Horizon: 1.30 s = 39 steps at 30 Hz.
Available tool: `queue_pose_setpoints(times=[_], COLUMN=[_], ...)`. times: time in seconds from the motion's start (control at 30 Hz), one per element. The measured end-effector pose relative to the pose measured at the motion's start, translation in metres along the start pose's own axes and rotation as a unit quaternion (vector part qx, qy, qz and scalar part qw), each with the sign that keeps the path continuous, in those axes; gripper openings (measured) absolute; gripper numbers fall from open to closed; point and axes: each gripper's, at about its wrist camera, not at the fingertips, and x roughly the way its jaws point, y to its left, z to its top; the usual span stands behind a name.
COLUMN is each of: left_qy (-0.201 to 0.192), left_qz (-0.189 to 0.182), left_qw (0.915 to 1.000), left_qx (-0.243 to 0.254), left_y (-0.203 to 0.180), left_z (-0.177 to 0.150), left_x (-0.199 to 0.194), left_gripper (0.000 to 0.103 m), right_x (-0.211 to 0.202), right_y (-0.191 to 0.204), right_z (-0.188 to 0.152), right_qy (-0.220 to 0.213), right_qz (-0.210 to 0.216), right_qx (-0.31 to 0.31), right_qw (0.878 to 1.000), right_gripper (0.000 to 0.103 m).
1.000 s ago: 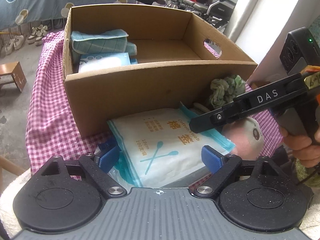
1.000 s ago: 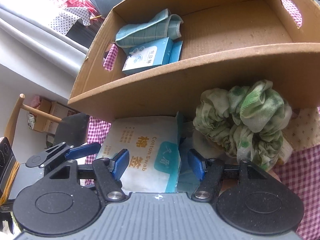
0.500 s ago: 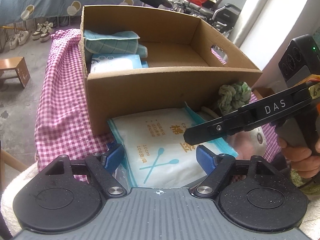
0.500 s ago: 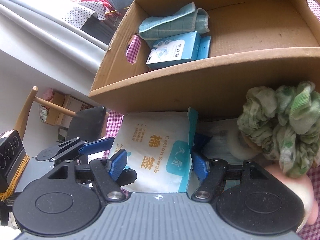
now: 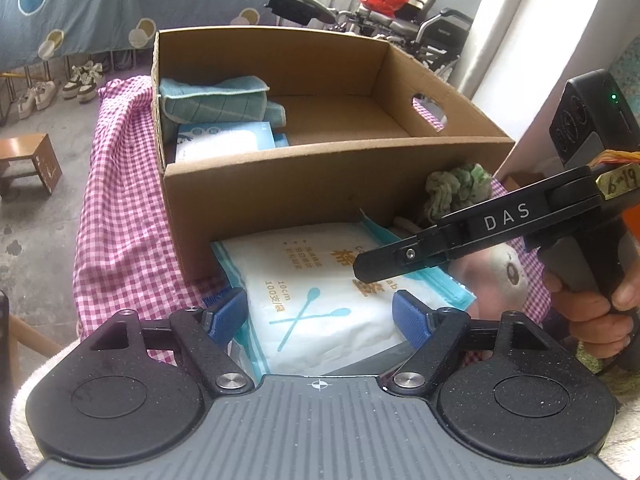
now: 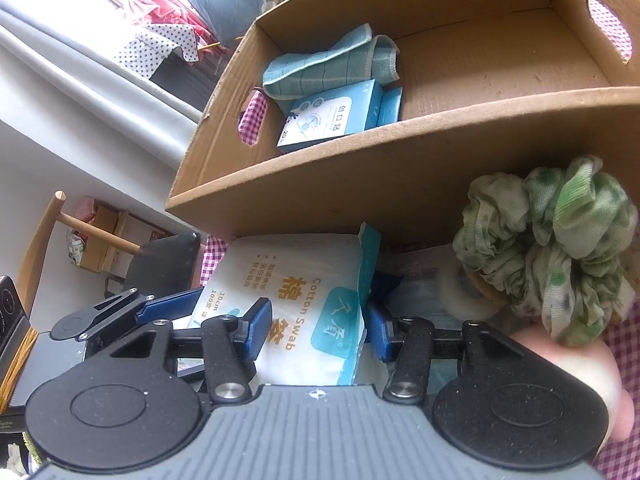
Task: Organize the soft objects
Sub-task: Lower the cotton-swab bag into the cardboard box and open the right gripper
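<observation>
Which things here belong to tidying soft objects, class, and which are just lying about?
Belongs: cardboard box, teal cloth, cotton swab pack, green scrunchie, plush toy.

Lying about: wooden stool, shoes, wheelchair.

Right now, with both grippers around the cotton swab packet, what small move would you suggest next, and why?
Probably let the right gripper finish closing on the cotton swab packet. Its jaws are closing with the packet's end between them, not yet clearly pinched, and the cardboard box just behind has open floor. The left gripper stands open astride the packet.
</observation>
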Motion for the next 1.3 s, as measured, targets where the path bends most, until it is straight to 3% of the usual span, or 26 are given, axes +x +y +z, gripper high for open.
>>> queue_pose_setpoints(times=[0.37,0.73,0.93,1.13,1.3], left_qy=[-0.070,-0.118,-0.100,-0.048,0.015], left_qz=[0.015,0.012,0.020,0.028,0.034], left_qw=[0.9972,0.9921,0.9945,0.9984,0.9992], left_qx=[0.024,0.040,0.026,-0.004,-0.015], left_y=[-0.021,-0.020,-0.002,0.021,0.029], left_z=[0.016,0.081,0.118,0.133,0.127], left_x=[-0.049,-0.056,-0.022,0.021,0.046], left_gripper=[0.079,0.079,0.079,0.079,0.095], right_x=[-0.051,-0.077,-0.050,0.007,0.055], right_y=[0.030,0.047,0.032,-0.001,-0.029], right_z=[0.003,0.085,0.134,0.162,0.161], right_qy=[-0.050,-0.065,-0.041,0.022,0.107], right_qz=[0.023,0.041,0.034,0.023,0.030], right_qx=[-0.038,-0.057,-0.047,-0.016,0.014], right_qw=[0.998,0.995,0.997,0.999,0.994], right_gripper=[0.052,0.052,0.052,0.052,0.052])
